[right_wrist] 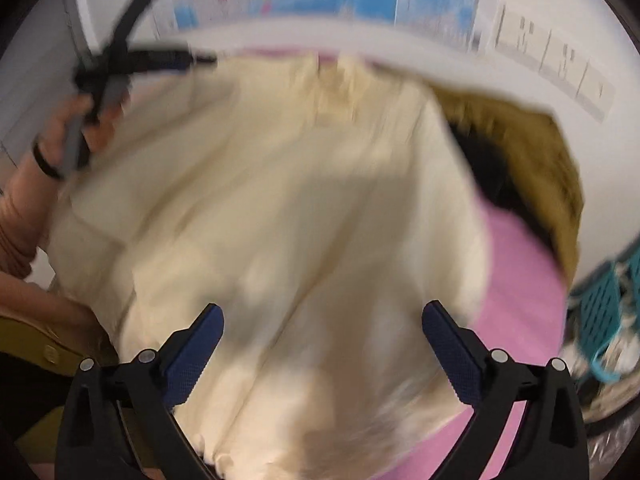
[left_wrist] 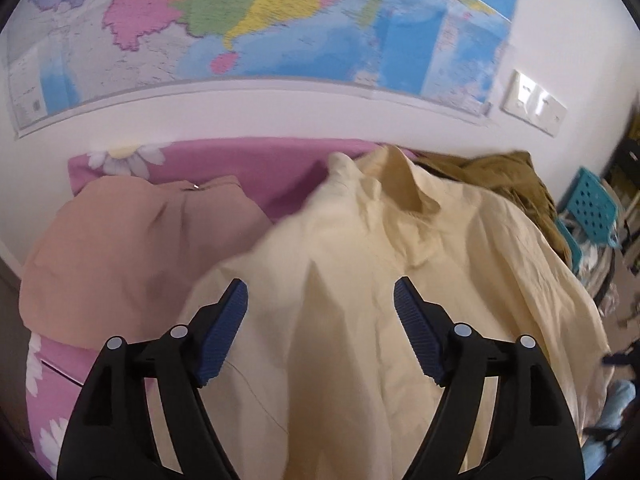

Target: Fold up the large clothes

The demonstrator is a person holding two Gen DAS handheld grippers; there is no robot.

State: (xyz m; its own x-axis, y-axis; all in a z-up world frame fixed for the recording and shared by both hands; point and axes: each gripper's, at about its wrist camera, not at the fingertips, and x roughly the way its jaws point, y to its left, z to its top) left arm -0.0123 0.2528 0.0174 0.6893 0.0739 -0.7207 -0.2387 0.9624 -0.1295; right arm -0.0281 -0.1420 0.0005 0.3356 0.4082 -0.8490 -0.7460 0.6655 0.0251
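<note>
Cream cotton fills both views: your cream shirt [left_wrist: 360, 280] lies spread over the pink bedsheet [left_wrist: 248, 164], collar toward the wall map [left_wrist: 280, 20], and that shirt is the landmark for everything else. To its left, in the left wrist view, sits a tan garment [left_wrist: 120, 248]; behind its right shoulder is an olive garment [left_wrist: 504, 176], and a teal basket [left_wrist: 588, 208] stands off the bed beyond that. Your left gripper [left_wrist: 320, 332] hangs over the shirt's lower front with its fingers well apart and nothing between them, the cloth lying loose below. Your right gripper [right_wrist: 322, 352] is over the shirt's hem side, fingers spread as wide as they go and also empty; that view is blurred, so fine creases cannot be read. Your left hand [right_wrist: 60, 136] shows at the shirt's far left edge there. You look to be at the laying-out stage, with no fold made yet. Next you likely need to pick an edge or a sleeve on each side, come down until the fingers straddle a single layer, close, and carry it toward the shirt's middle
</note>
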